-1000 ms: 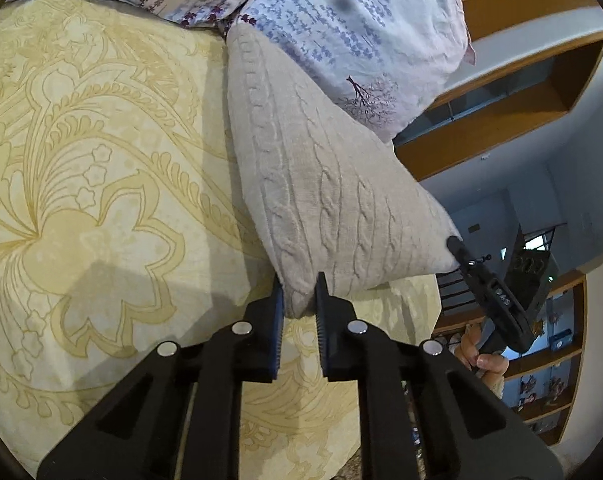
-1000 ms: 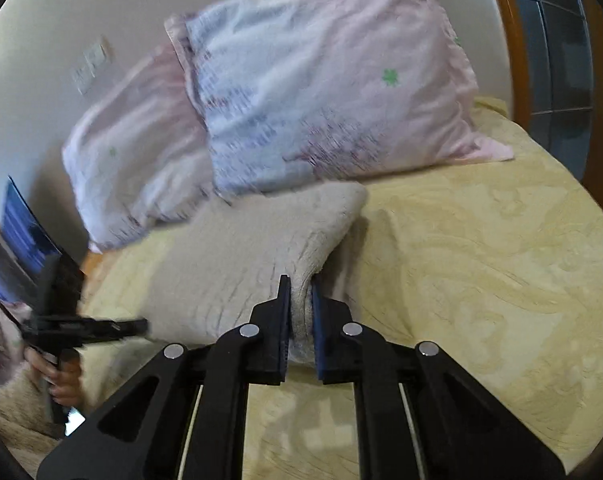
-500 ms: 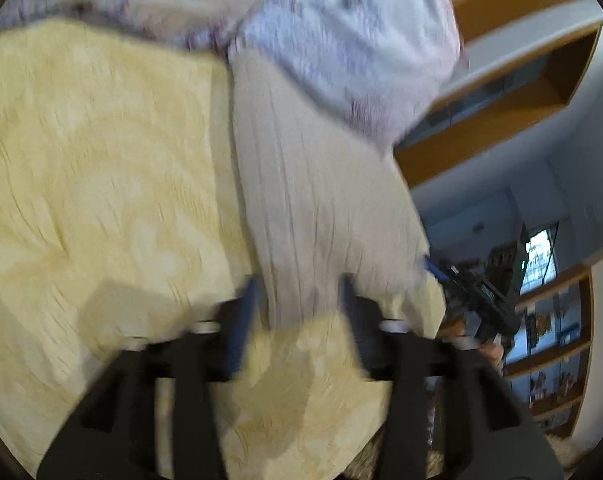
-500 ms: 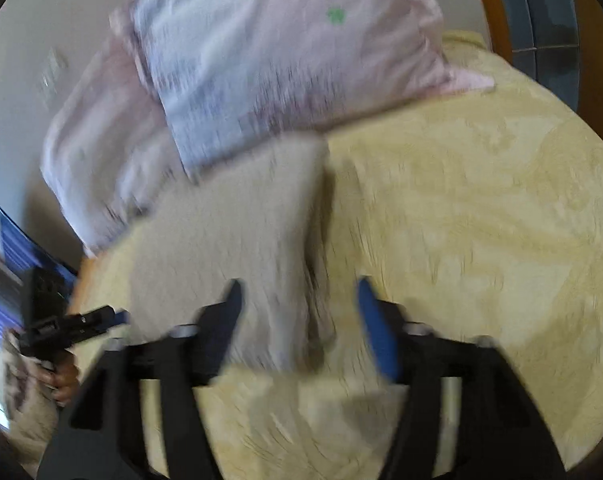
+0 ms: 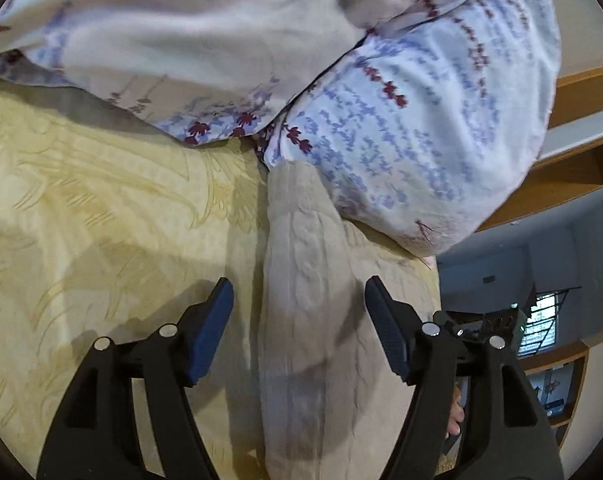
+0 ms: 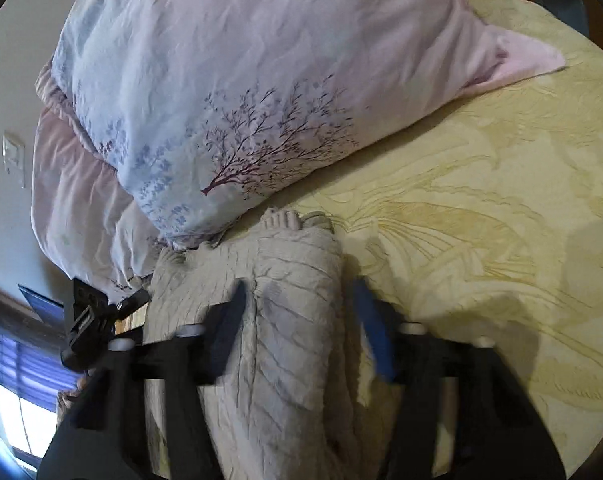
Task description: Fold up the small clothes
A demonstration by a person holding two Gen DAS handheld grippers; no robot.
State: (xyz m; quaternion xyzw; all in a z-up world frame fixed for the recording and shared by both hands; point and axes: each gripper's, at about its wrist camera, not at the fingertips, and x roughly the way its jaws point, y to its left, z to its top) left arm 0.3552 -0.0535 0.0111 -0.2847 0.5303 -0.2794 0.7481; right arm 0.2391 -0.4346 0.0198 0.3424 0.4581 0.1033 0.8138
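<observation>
A beige cable-knit garment (image 5: 305, 300) lies folded on the yellow patterned bedspread (image 5: 101, 220), its far end against the pillows. My left gripper (image 5: 299, 320) is open, its jaws wide apart on either side of the garment's edge. In the right wrist view the same garment (image 6: 289, 320) lies between the jaws of my right gripper (image 6: 297, 320), which is open too. Neither gripper holds anything. The left gripper also shows at the left of the right wrist view (image 6: 97, 320).
Two floral pink-and-blue pillows (image 5: 421, 100) (image 6: 241, 100) lean at the head of the bed just beyond the garment. Wooden shelves (image 5: 573, 152) stand to the right. The bedspread (image 6: 481, 220) stretches away to the right of the garment.
Both grippers were shut on the garment's near edge a second ago. Both have opened and let it go, and have moved forward toward the pillows.
</observation>
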